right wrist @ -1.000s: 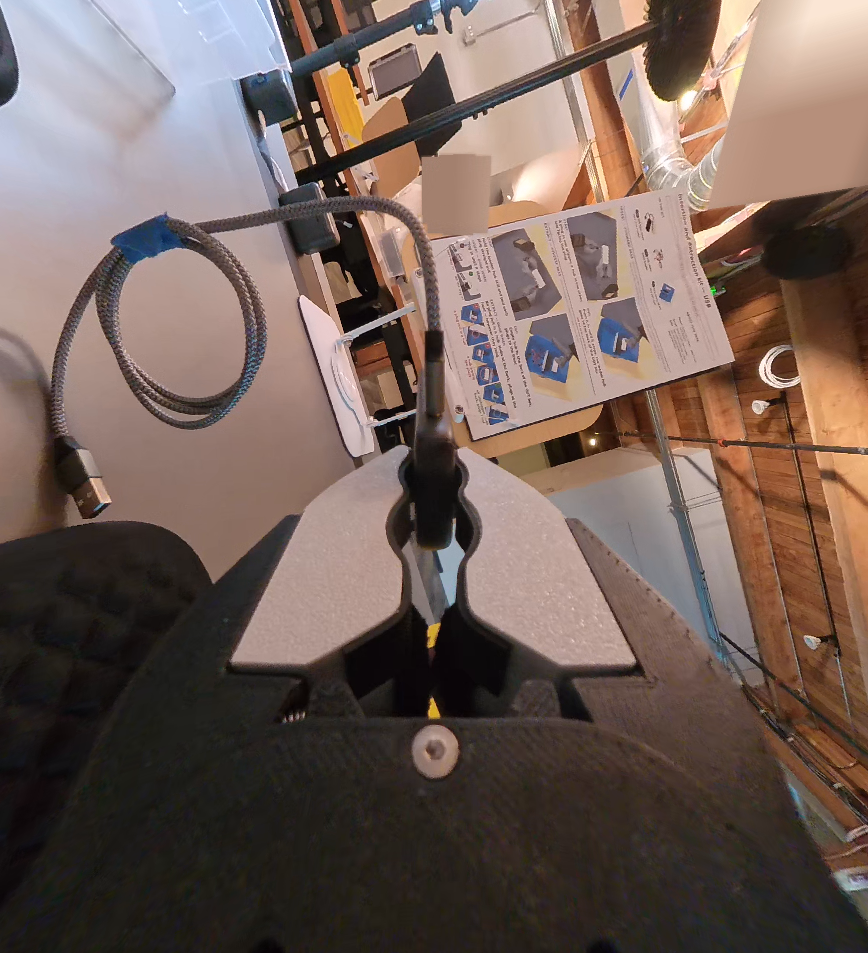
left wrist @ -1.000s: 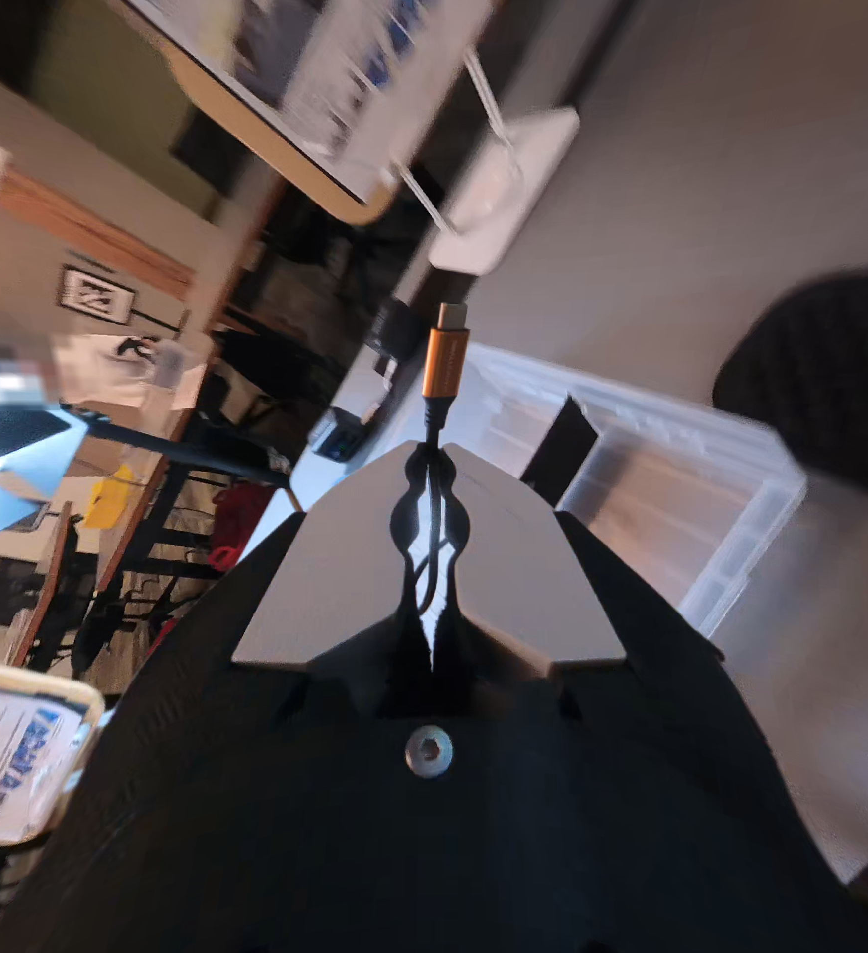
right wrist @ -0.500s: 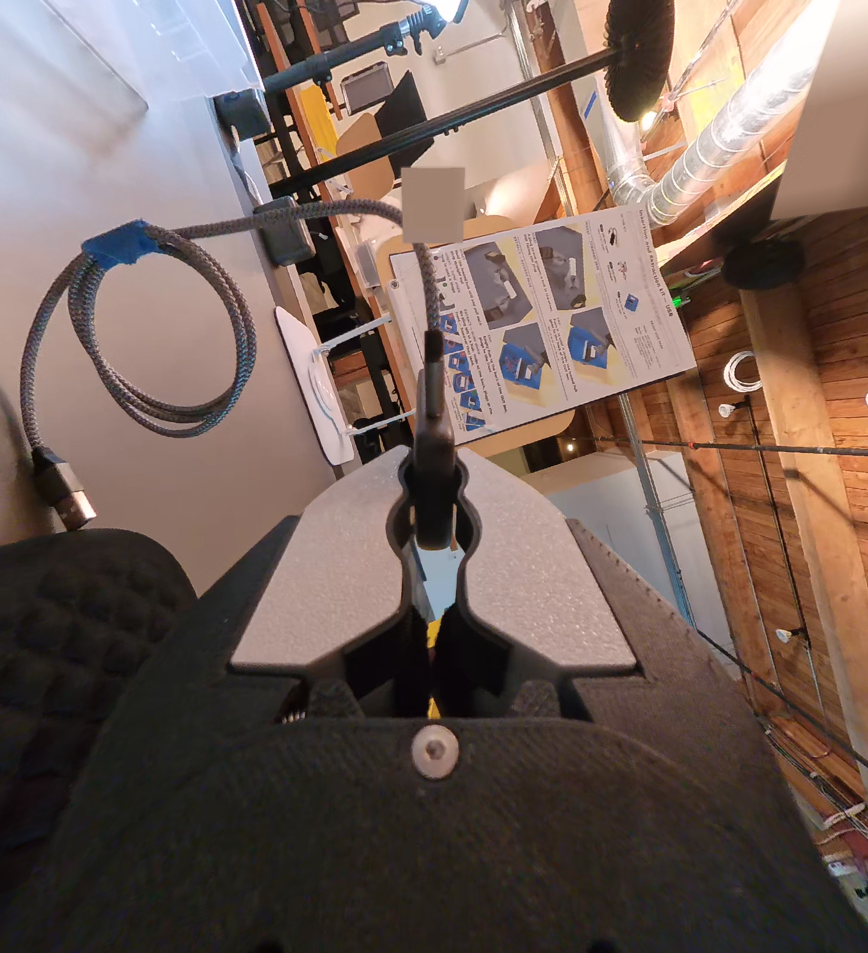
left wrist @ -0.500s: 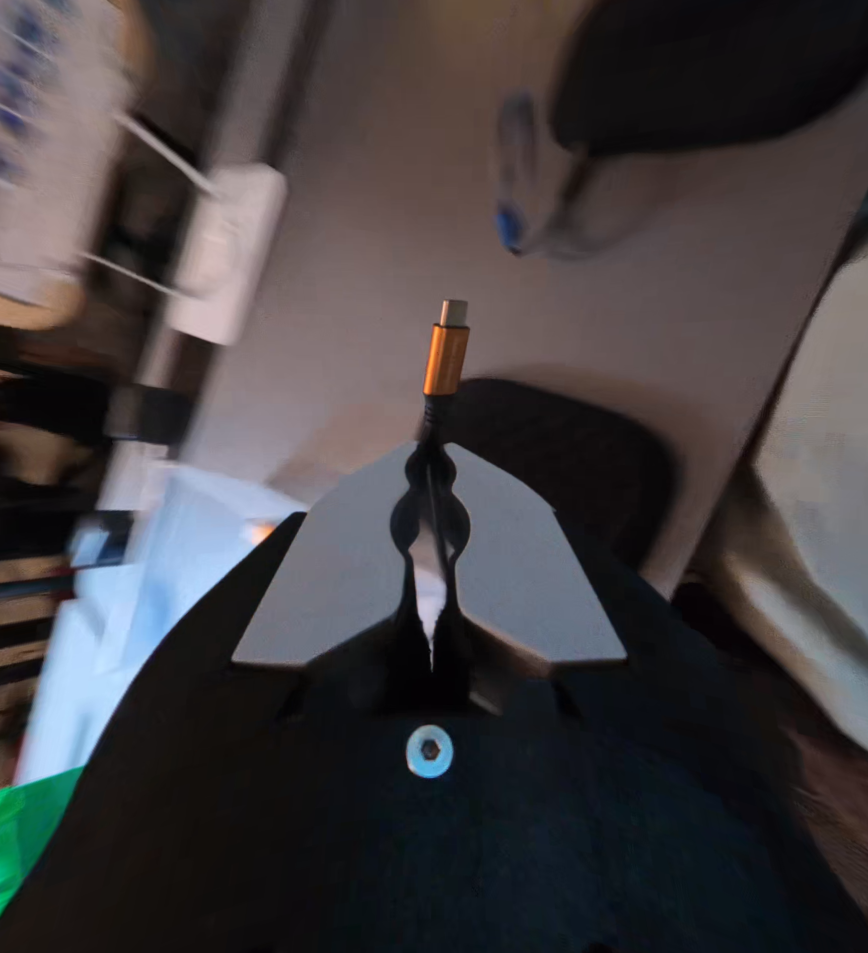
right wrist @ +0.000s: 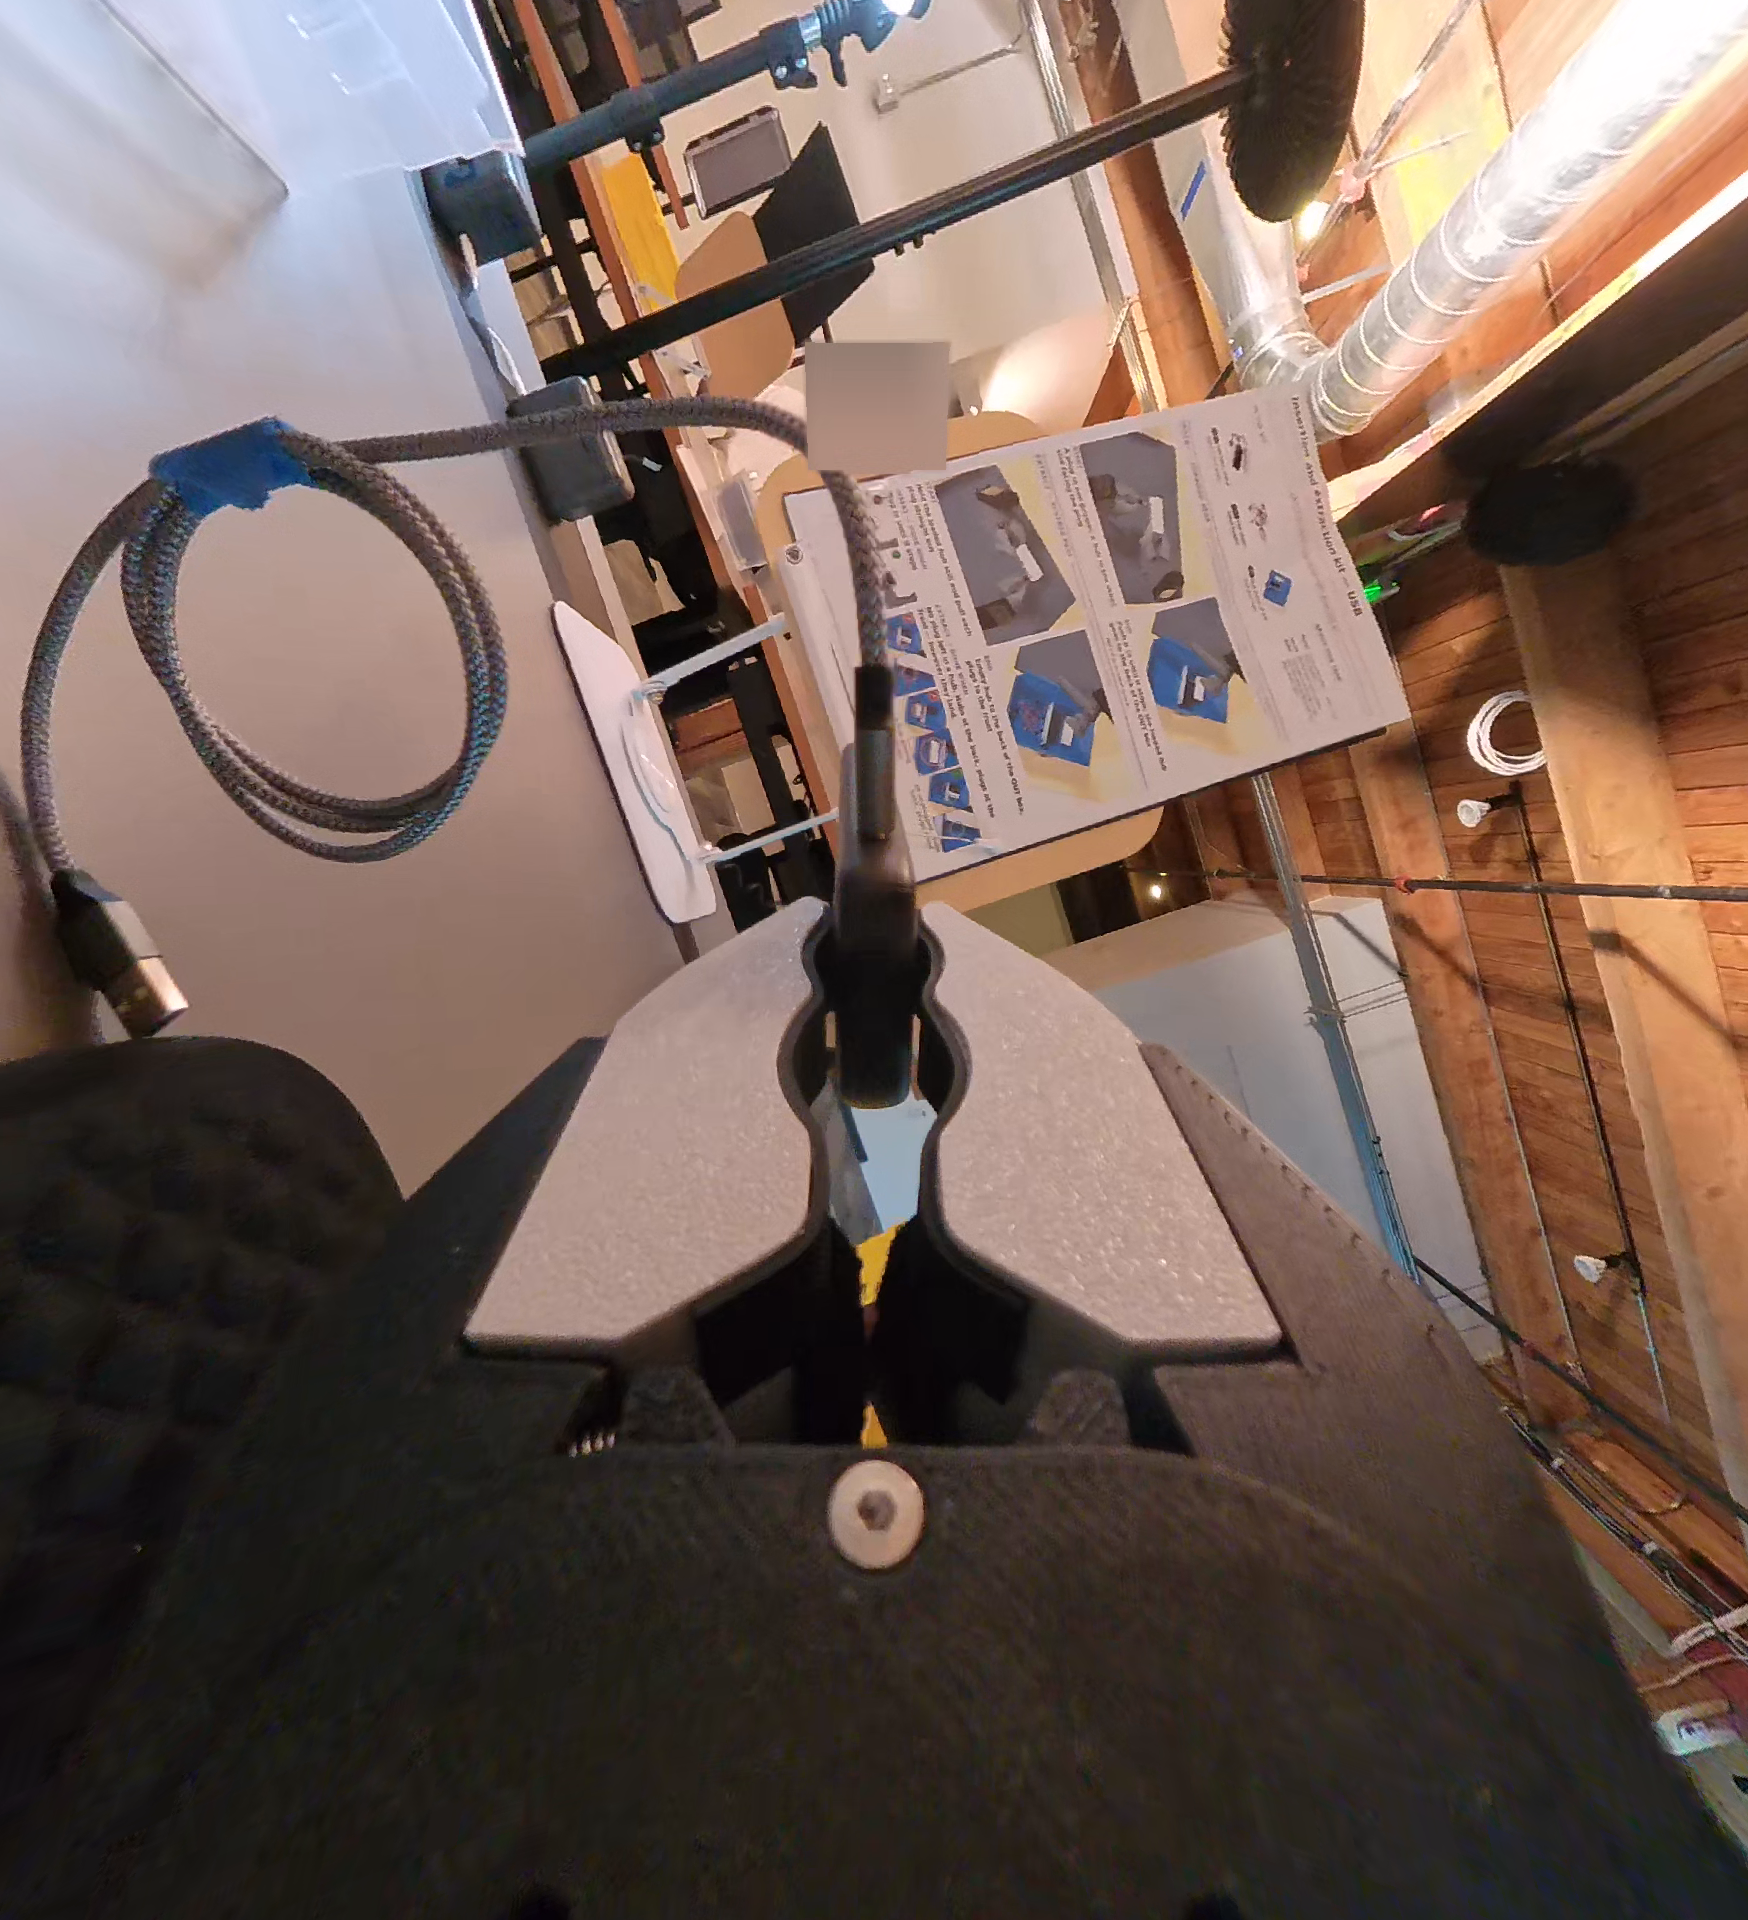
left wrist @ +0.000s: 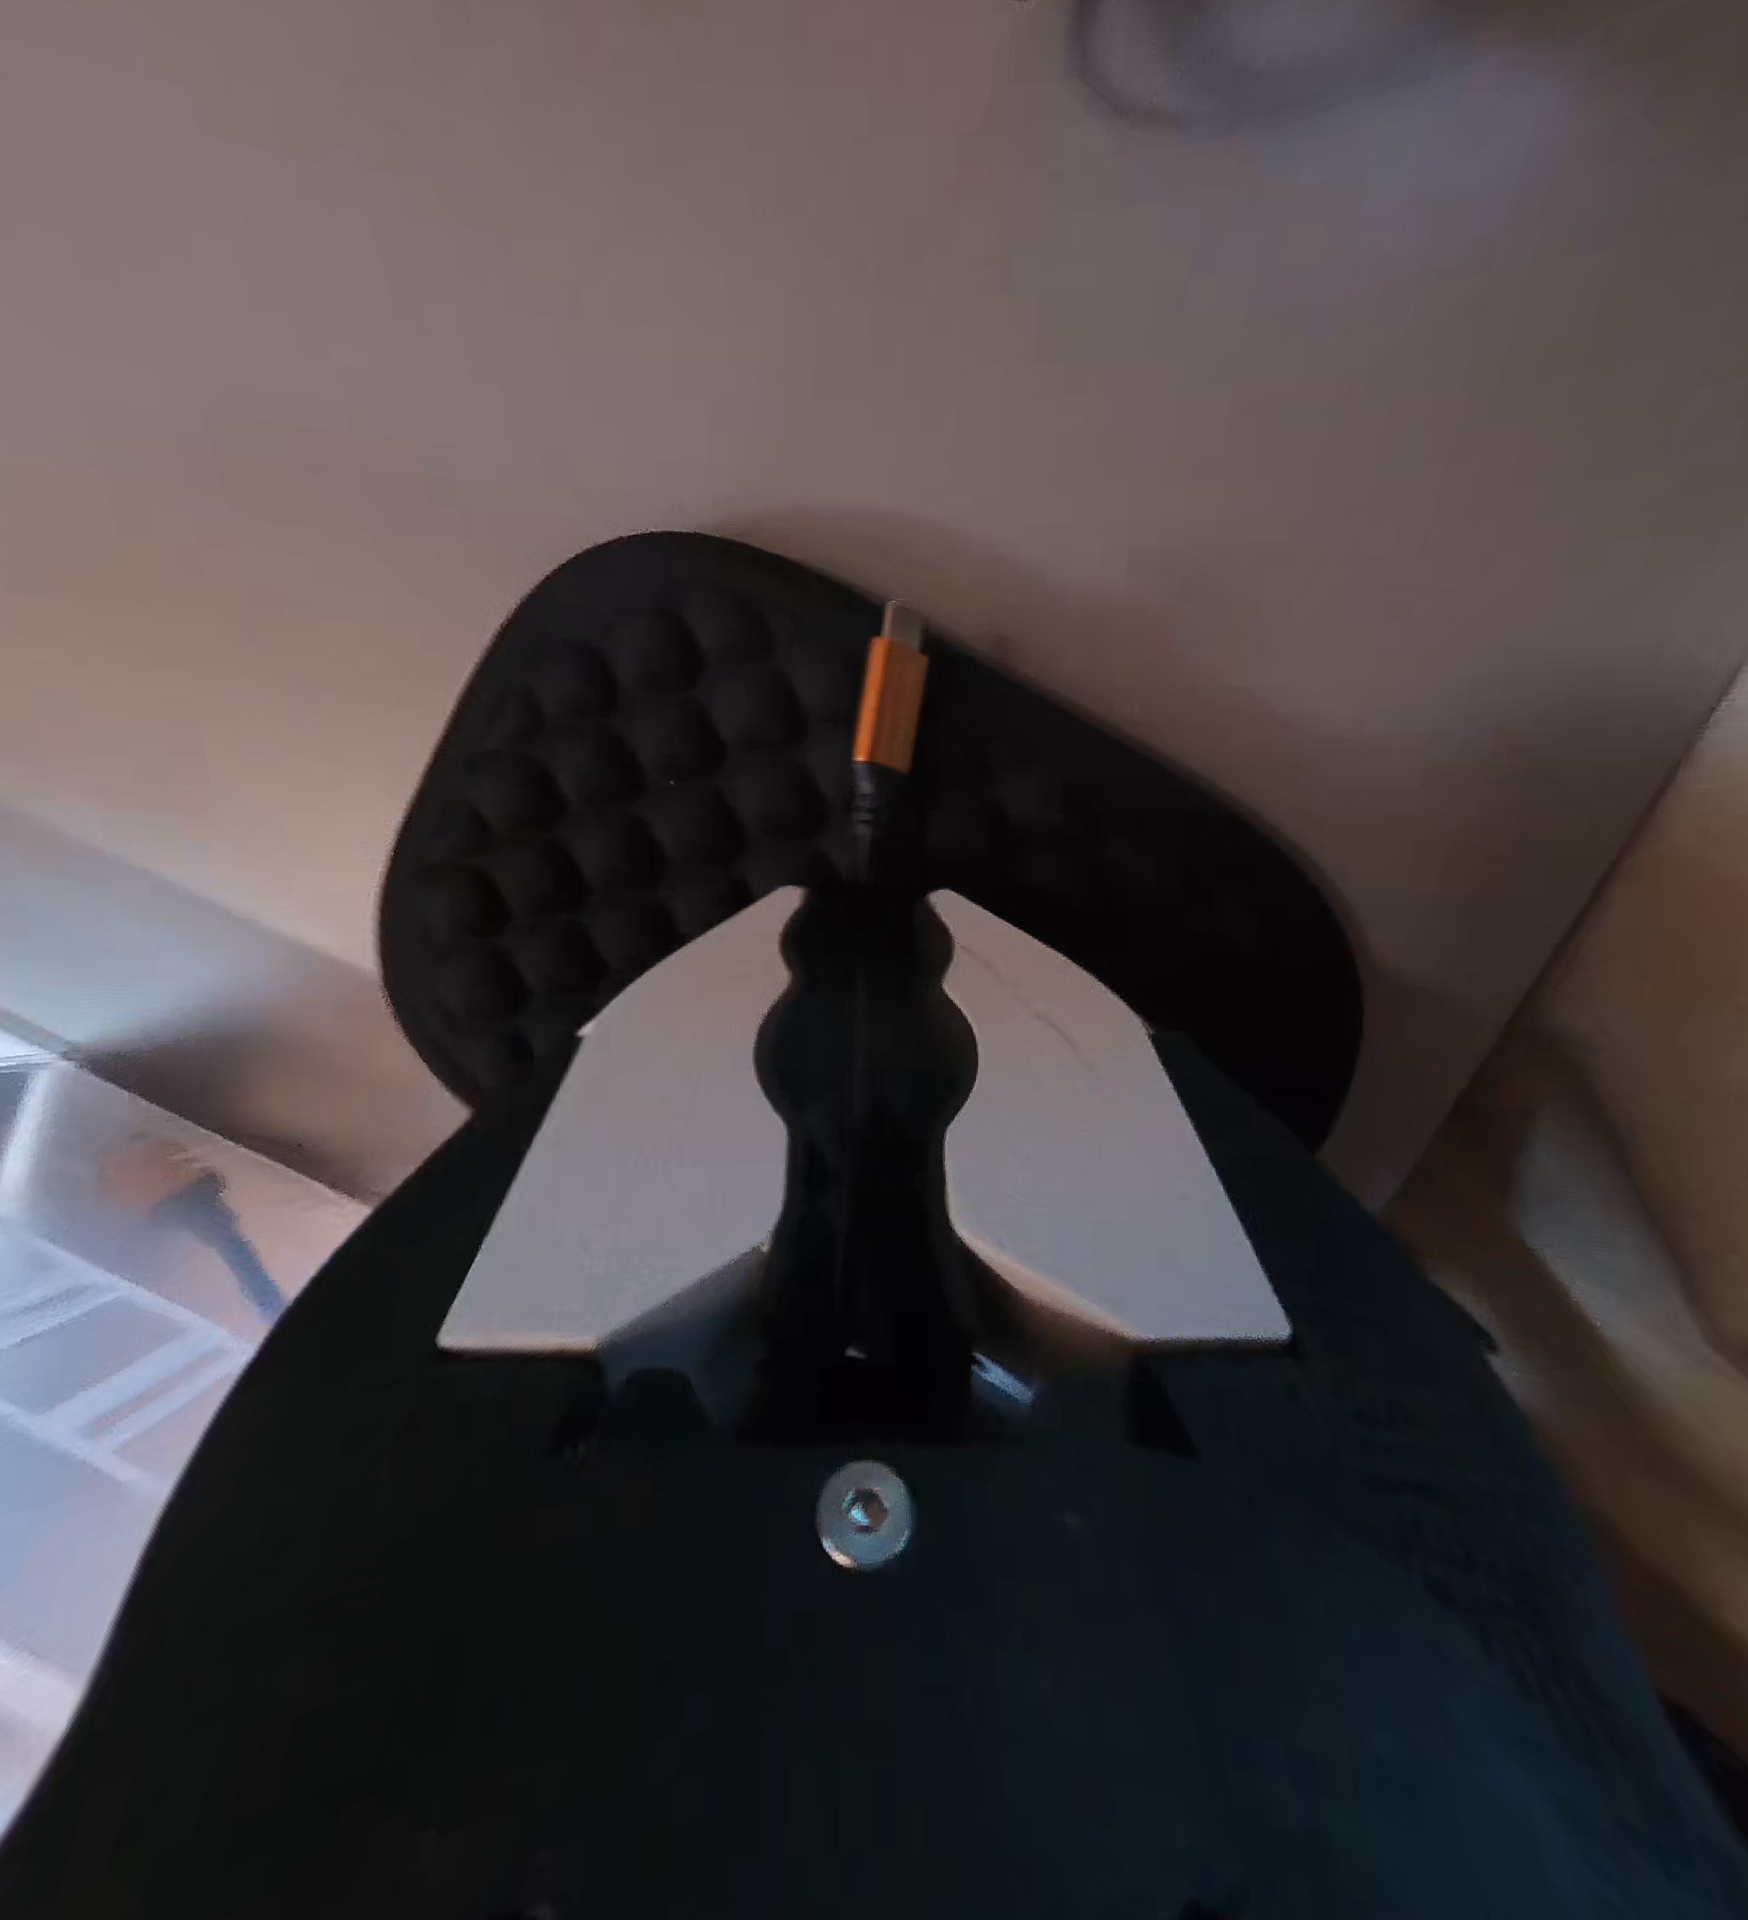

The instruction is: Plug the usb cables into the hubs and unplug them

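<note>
two grippers here, one cable end in each; the left gripper (left wrist: 865,904) has its fingers (left wrist: 641,1174) pinched nearly together on a thin black cable, and the orange usb plug (left wrist: 889,707) stands straight out past the tips with its bare metal end forward; behind that plug lies one black dimpled pad (left wrist: 621,831) on the pale table (left wrist: 537,312); the plug's tip sits over the pad's far edge in this view, though whether it touches cannot be told; one clear plastic bin (left wrist: 39,1299) blurs past at lower left, with something orange and black inside it; the table's edge runs down the right side, and the broad stretch of table beyond the pad is bare apart from a blurred grey loop at the very top.

over on the other side, the right gripper (right wrist: 870,925) is clamped on one dark hub (right wrist: 875,935), which stands up out of the tips; a grey braided cable (right wrist: 257,717) leaves the top of the hub, arches over to the left and drops onto the table in one coil bound by one blue tape wrap (right wrist: 226,473); its free usb plug (right wrist: 122,961) lies flat on the table, just beside a second black dimpled pad (right wrist: 101,1299) at lower left; one white stand (right wrist: 631,769) sits at the table's far edge holding an instruction sheet (right wrist: 1140,623); the coil and the stand are apart, with bare table between them.
</note>
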`<state>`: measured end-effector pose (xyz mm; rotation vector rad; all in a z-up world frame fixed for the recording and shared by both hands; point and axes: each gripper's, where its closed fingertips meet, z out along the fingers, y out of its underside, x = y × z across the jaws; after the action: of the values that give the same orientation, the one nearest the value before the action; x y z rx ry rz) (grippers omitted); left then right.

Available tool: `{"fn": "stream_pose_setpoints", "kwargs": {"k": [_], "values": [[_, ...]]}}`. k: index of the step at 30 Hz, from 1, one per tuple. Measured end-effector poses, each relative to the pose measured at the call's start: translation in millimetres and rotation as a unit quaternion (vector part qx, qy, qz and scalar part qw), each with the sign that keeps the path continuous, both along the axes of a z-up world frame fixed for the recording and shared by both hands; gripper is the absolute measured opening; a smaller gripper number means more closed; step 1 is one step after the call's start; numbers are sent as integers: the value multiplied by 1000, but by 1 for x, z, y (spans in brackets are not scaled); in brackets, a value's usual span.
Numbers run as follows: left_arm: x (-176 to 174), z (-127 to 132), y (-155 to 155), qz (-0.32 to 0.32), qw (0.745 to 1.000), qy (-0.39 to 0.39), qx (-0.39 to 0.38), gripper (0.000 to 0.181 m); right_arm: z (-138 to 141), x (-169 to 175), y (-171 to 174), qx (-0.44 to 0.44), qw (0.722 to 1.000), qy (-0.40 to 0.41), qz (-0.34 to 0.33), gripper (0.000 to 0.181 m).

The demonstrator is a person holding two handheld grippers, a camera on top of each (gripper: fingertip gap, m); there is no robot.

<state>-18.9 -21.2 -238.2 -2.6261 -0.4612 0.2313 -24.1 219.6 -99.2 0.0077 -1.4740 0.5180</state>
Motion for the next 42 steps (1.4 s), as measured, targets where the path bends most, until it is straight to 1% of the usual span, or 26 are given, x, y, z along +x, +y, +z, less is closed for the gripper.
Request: {"fn": "stream_pose_setpoints", "kwargs": {"k": [2,5,8,10,11,13,17,20,23,27,32,36,38,40,42], "values": [[-6,3,-2,-6,999,46,-13,32,-1,-1,-1,0,1000,-3,2,12],[-10,6,-2,-15,997,81,-1,40,-2,-1,-1,2,1000,-6,1,12],[-10,20,10,-42,987,144,54,38,-3,-2,-1,2,1000,-8,0,12],[-5,28,19,-75,977,182,79,31,-3,-2,-1,1,1000,-8,1,12],[-5,28,21,-91,973,199,74,27,-3,-2,-1,2,1000,-8,1,12],[-6,25,21,-115,966,226,50,25,-3,-2,-2,3,1000,-9,2,12],[-4,17,25,-163,956,241,18,22,-3,-2,-2,1,1000,-10,4,12],[-10,9,23,-173,951,257,-15,22,-4,-2,-1,-1,1000,-11,3,12],[-13,9,25,-169,951,259,-14,22,-5,-3,-1,0,1000,-15,3,12],[-14,2,26,-168,954,248,-12,10,-8,-5,-4,-2,1000,-20,9,12],[-16,-5,25,-146,966,214,-9,9,-12,-6,-10,-1,999,-27,17,12],[-16,-7,25,-130,974,183,21,9,-17,-7,-14,-12,998,-42,34,12],[-16,-4,26,-112,978,166,52,8,-19,-6,-17,-17,997,-51,51,12],[-15,2,26,-86,982,151,74,8,-21,-7,-19,-4,997,-56,61,12],[-16,18,29,-63,980,162,95,8,-23,-7,-21,24,996,-59,67,12]]}}
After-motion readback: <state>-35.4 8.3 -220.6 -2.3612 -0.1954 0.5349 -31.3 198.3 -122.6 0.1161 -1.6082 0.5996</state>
